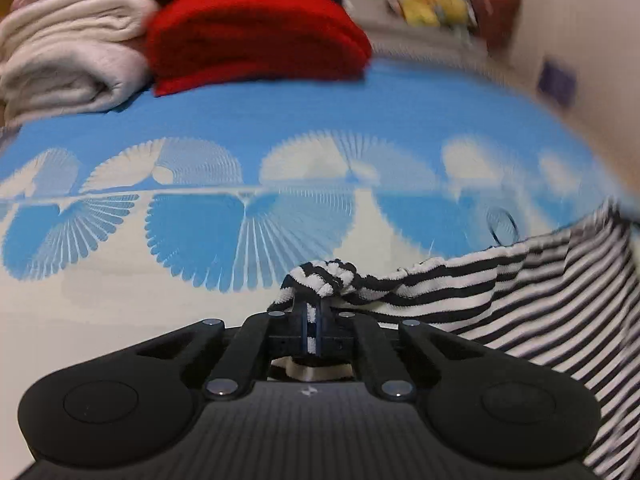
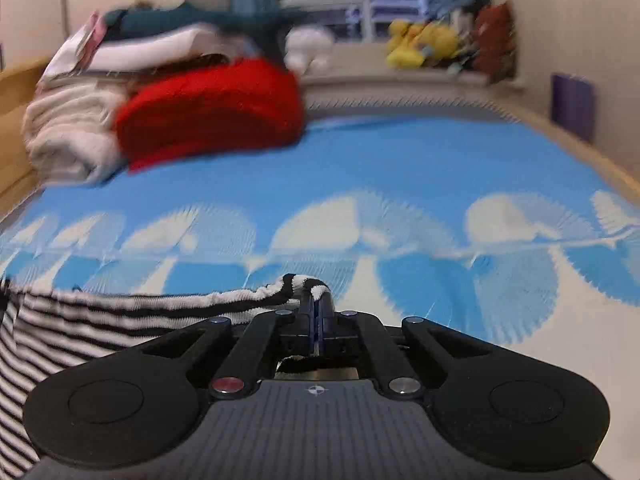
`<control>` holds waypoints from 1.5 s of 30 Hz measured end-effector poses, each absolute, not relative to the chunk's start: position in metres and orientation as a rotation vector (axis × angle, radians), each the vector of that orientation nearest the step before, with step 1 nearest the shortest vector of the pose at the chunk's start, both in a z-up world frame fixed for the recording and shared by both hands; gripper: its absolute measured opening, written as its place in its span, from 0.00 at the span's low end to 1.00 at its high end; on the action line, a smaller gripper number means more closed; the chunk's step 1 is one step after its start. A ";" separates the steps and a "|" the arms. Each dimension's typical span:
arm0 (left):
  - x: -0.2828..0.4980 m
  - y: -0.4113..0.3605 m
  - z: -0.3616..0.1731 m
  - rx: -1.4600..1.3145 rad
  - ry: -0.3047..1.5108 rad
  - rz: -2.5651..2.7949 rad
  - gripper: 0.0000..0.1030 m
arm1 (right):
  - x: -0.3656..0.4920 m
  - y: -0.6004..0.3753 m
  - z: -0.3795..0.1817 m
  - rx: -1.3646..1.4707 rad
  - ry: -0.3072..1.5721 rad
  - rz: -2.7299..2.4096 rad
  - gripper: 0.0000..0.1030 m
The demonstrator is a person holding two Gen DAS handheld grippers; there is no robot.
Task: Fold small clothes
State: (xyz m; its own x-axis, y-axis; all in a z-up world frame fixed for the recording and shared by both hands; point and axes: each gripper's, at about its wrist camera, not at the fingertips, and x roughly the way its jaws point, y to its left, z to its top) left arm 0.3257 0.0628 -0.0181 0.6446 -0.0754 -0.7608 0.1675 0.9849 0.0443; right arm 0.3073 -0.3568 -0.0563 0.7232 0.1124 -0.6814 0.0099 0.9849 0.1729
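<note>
Pinching the same black-and-white striped garment [image 1: 460,292] at two ends, both tongs have their jaws pressed together on cloth. The left gripper [image 1: 314,312] bites a bunched corner of the hem, which puffs up just ahead of its tips; from there the fabric stretches away to its right and hangs down past the housing. The right gripper [image 2: 316,312] clamps the opposite corner, and the striped cloth [image 2: 120,312] runs off to its left and droops below.

The garment looks like a light, soft knit: it sags between the two holds, crumples where it is pinched, and should drape rather than keep any shape. It is unlikely to slip from a firm pinch, but a shallow bite on the edge could pull free, so the corners of the hem, taken deep, seem the right places to hold.

Both tongs angle downward toward the blue-and-white patterned bedspread [image 2: 400,168], wrists roughly level with one another, the cloth strung between them just above the bed. Well ahead of both lie a folded red blanket [image 1: 256,36] and a cream one [image 1: 68,60].
</note>
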 end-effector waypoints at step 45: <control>0.206 0.152 -0.043 -0.277 1.373 -0.233 0.07 | 0.156 -0.399 -0.095 0.316 1.378 0.136 0.15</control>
State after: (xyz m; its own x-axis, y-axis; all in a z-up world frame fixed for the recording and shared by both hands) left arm 0.2062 0.1522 -0.0432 0.1830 -0.3230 -0.9285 0.0020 0.9446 -0.3282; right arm 0.1564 -0.3990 -0.0951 0.1925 0.2781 -0.9411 0.0892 0.9501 0.2990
